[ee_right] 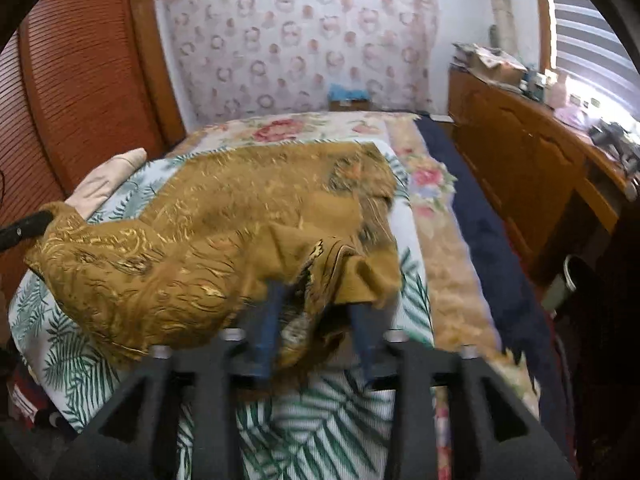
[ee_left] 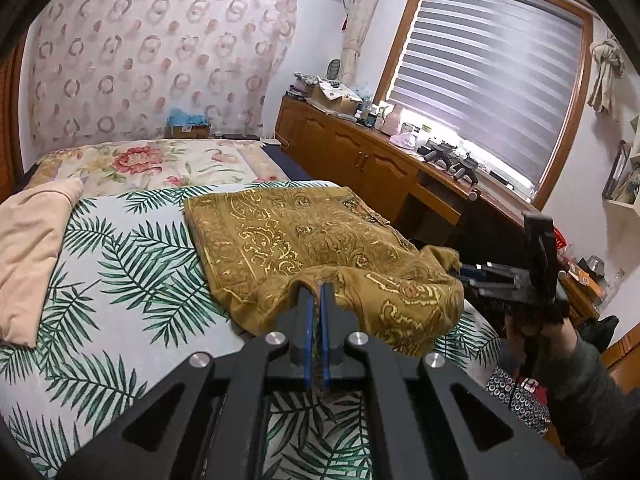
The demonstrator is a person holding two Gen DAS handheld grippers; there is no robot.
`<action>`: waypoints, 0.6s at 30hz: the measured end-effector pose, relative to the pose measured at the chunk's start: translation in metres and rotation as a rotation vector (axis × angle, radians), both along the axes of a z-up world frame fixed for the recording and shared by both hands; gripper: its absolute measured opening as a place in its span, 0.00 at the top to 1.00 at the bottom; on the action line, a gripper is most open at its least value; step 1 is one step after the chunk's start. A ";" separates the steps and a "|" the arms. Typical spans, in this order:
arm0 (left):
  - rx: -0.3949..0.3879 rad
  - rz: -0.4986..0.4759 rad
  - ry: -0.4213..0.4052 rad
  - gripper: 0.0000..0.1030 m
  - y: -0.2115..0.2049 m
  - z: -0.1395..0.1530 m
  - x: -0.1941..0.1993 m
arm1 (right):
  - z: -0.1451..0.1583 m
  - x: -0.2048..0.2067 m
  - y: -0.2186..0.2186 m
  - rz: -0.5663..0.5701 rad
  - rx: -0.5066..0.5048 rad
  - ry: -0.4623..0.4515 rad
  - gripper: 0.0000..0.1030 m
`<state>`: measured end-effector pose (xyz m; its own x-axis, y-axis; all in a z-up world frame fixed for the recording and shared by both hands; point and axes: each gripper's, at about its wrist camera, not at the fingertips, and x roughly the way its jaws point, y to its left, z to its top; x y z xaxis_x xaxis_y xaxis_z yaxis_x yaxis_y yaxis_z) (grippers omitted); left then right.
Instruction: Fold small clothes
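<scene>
The mustard-gold patterned garment (ee_left: 304, 240) lies on the bed, over a white cover printed with green palm fronds (ee_left: 120, 264), its far part spread flat and its near edge raised.

Left tool (ee_left: 316, 288): the two blue-padded fingers are pressed together with a fold of the garment's near hem pinched between them; cloth drapes over both fingertips and hangs to the right of them.

Right tool (ee_right: 316, 300): in its own view the fingers stand apart, with the garment's near corner bunched over and between them. The view is blurred, and whether the pads actually bear on the cloth cannot be told. In the left view this tool (ee_left: 460, 270) sits at the garment's right corner, touching it, with its fingertips hidden in the fabric.

A beige folded cloth (ee_left: 28, 248) lies on the bed, left of the garment and apart from it. A wooden cabinet (ee_left: 360, 152) runs along the wall under the window blind (ee_left: 488, 76).
</scene>
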<state>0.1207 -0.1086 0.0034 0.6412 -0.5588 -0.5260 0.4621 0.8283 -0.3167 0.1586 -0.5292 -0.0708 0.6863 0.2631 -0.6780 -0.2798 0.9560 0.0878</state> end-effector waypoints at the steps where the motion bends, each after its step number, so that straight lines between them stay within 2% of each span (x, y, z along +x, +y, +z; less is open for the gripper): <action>1: -0.002 0.001 0.001 1.00 0.000 0.000 0.000 | -0.003 -0.004 -0.001 -0.004 0.002 0.007 0.49; 8: 0.000 0.001 -0.002 1.00 -0.002 0.000 0.000 | -0.033 -0.013 0.007 -0.007 -0.023 0.091 0.37; 11: -0.002 -0.001 0.001 1.00 -0.003 0.000 0.000 | -0.036 -0.017 0.017 -0.012 -0.069 0.065 0.36; 12: -0.003 -0.002 0.001 1.00 -0.003 -0.001 -0.001 | -0.038 -0.019 0.023 -0.006 -0.099 0.056 0.39; 13: -0.004 -0.003 0.001 1.00 -0.003 0.000 -0.001 | -0.038 -0.021 0.025 0.004 -0.106 0.049 0.50; 14: -0.005 -0.003 0.002 1.00 -0.004 -0.001 -0.001 | -0.038 -0.023 0.027 0.022 -0.099 0.044 0.55; 15: -0.007 -0.004 0.003 1.00 -0.004 -0.001 -0.002 | -0.037 -0.023 0.028 0.042 -0.105 0.038 0.76; 16: -0.010 -0.005 0.003 1.00 -0.004 -0.001 -0.002 | -0.037 -0.024 0.029 0.065 -0.099 0.039 0.86; 17: -0.014 -0.007 0.001 1.00 -0.004 0.000 -0.003 | -0.037 -0.025 0.030 0.077 -0.097 0.040 0.87; 18: -0.016 -0.007 -0.002 1.00 -0.004 0.001 -0.003 | -0.036 -0.025 0.030 0.085 -0.099 0.038 0.93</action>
